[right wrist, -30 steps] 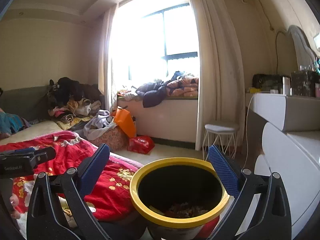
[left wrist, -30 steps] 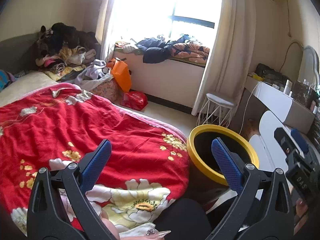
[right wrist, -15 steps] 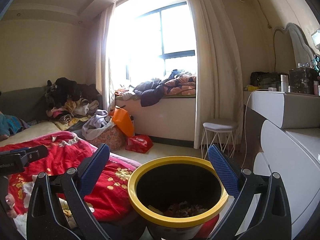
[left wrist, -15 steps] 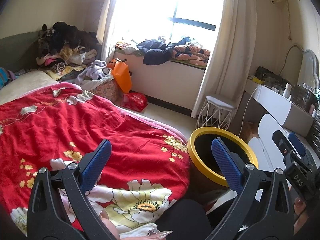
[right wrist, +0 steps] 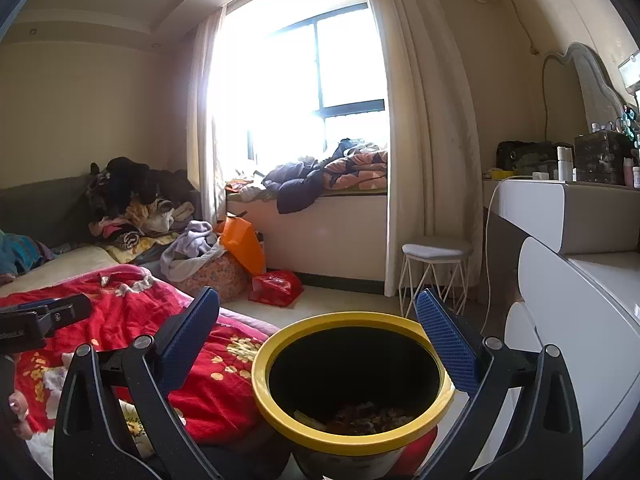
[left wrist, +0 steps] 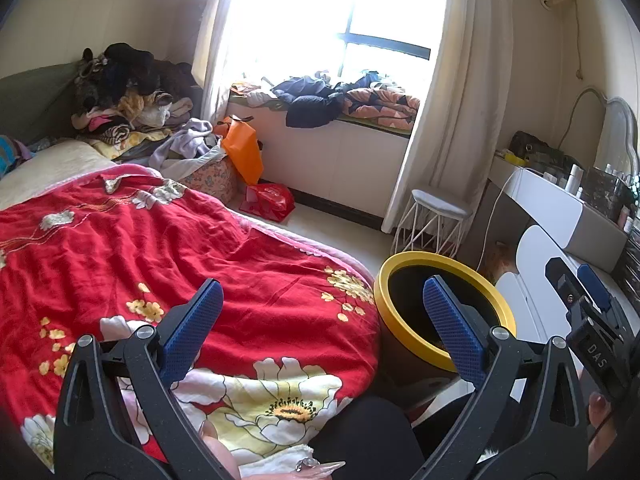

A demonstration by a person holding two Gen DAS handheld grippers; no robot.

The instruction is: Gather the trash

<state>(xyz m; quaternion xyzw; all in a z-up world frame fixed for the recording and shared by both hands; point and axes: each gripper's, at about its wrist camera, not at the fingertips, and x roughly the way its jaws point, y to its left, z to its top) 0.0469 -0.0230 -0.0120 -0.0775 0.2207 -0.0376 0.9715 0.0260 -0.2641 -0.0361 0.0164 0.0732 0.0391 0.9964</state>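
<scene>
Bin (right wrist: 352, 432) comes first, being the biggest task thing: a black tub with a yellow rim, standing on the floor just right of the bed (left wrist: 160, 248) and near the white desk (right wrist: 580, 292), right under my right gripper (right wrist: 316, 340). It looks like stiff plastic, and I judge it light, since only a shallow layer of scraps (right wrist: 360, 418) shows at the bottom. If I had to move it, the rolled rim would be the place to pinch; the smooth wall would likely slip. The scraps seem dry, crumpled and soft, so they would crush rather than break. Both my grippers stand wide apart and hold nothing: the left gripper (left wrist: 320, 320) hangs over the near edge of the red flowered blanket (left wrist: 120, 240), with the bin to its right. On the far floor a red bag (left wrist: 268, 200) and an orange bag (left wrist: 242, 152) look thin and floppy, best taken by a fold; whether they are trash I cannot tell. The only writing I can read is "DAS" on my right gripper's body in the left view; print on the red bag is too small.
</scene>
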